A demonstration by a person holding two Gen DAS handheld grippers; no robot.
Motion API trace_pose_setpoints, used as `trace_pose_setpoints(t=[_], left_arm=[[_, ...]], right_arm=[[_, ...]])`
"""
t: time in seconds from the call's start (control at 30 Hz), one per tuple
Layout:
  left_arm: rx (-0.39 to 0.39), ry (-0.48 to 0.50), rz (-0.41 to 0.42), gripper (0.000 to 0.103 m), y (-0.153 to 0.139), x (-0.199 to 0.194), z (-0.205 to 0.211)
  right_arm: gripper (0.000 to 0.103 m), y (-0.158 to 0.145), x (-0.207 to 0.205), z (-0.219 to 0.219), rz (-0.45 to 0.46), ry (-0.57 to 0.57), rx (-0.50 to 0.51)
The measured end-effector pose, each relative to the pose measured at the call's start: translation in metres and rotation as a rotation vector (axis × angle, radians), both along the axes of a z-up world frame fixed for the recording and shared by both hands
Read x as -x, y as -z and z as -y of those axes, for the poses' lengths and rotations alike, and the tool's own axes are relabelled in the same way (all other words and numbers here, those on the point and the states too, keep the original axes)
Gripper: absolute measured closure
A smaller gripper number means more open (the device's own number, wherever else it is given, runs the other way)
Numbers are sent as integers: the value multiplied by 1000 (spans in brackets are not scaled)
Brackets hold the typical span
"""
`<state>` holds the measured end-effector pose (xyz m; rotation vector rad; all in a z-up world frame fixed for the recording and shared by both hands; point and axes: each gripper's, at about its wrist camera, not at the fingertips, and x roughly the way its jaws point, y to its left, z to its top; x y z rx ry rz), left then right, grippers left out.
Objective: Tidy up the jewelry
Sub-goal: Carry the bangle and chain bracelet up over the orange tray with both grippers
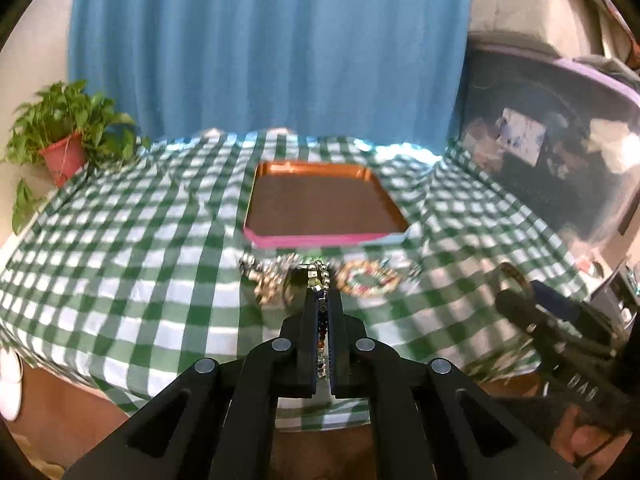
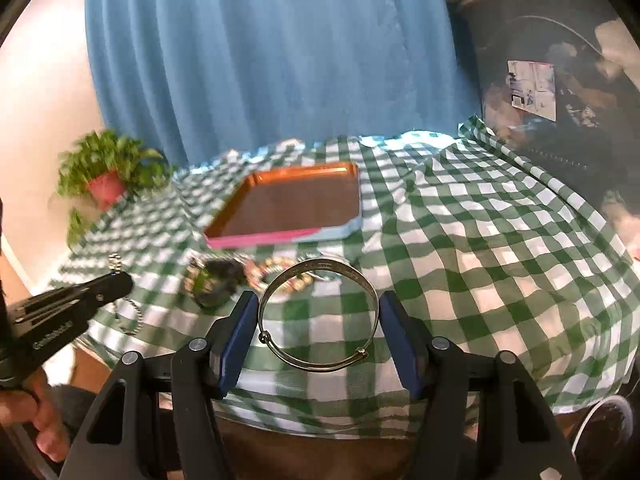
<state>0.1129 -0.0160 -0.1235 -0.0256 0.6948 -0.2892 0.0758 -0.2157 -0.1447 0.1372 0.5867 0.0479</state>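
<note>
Sitting empty, the copper tray (image 1: pixel 320 200) is receiving nothing yet, so your sorting is barely starting; a jumble of jewelry pile (image 1: pixel 320 280) is lying on the checked cloth just in front of the tray; you are holding both tools tilted down toward the tray; your right gripper (image 2: pixel 318 320) is clamping a silver bangle (image 2: pixel 318 316) across its width; your left gripper (image 1: pixel 322 320) is pinching a beaded chain (image 1: pixel 322 308) shut.

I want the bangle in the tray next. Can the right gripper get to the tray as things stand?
Probably yes. The right gripper, shut on the silver bangle, has open tablecloth ahead; only the jewelry pile lies before the tray, likely passable above.
</note>
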Motion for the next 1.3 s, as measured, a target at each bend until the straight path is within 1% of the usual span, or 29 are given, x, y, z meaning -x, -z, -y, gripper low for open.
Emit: trace_pose_setpoints(t=[0.07, 0.17, 0.27, 0.33, 0.4, 0.47, 0.57, 0.7, 0.87, 1.03, 1.1, 1.2, 1.3], left_arm=[[13, 15, 41, 99, -19, 9, 2], [-6, 19, 94, 99, -45, 21, 4], [-16, 15, 114, 99, -66, 29, 2], [-32, 1, 107, 99, -75, 31, 0], [-69, -27, 106, 99, -82, 33, -1], [-96, -43, 118, 99, -88, 36, -1], [-83, -41, 131, 99, -94, 37, -3], [-104, -52, 147, 99, -91, 32, -2], [-102, -43, 117, 99, -78, 14, -3], [-100, -26, 78, 99, -59, -9, 0], [-96, -8, 63, 99, -51, -19, 3], [-90, -5, 48, 99, -41, -33, 4], [-76, -3, 30, 99, -33, -48, 1]], right_arm=[[45, -15, 7, -5, 18, -1, 11], [45, -37, 19, -13, 64, -47, -19], [45, -56, 31, -24, 101, -59, 25], [45, -70, 38, -31, 128, -74, 43], [45, -81, 42, -36, 148, -88, 44], [45, -92, 46, -38, 175, -99, 21], [45, -101, 46, -43, 191, -109, 23], [44, -99, 40, -48, 194, -120, 24], [44, -88, 26, -52, 184, -118, 48], [45, -71, 1, -53, 148, -109, 79], [45, -64, -11, -53, 124, -85, 102], [45, -56, -30, -47, 101, -88, 61], [45, -50, -48, -46, 72, -93, 61]])
